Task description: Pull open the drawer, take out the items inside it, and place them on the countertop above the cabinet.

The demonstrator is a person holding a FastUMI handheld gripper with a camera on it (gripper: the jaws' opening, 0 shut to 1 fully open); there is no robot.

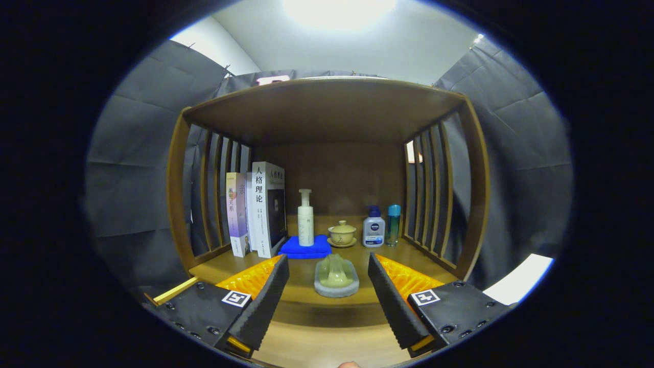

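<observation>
Gripper view. The gripper [328,291] is hovering in front of a brown wooden cabinet [327,107] with slatted sides, its two fingers standing wide apart and clamping nothing. Between the fingers, just ahead of their tips, a pale green soap-like block in a grey oval dish [336,278] is resting on the wooden countertop [306,278] near its front edge. Beyond the fingers, toward the back of the countertop, the following are standing in a row. On the left, three upright paperback books [258,209] are leaning against the slatted side. Next to them, a white pump bottle [305,219] is standing on a folded blue cloth [305,248]. Just beside the cloth, a small tan ceramic lidded cup on a saucer [342,233] is sitting on the bare wood. To its right, a white bottle with a dark blue cap [374,227] is standing just beside a slim teal bottle with a blue cap [393,225], near the right-hand slats. Grey cloth walls [516,153] are hanging on both sides of the cabinet. Whether the lighter wooden surface [327,347] below the countertop edge, between the fingers, is the drawer cannot be told.
</observation>
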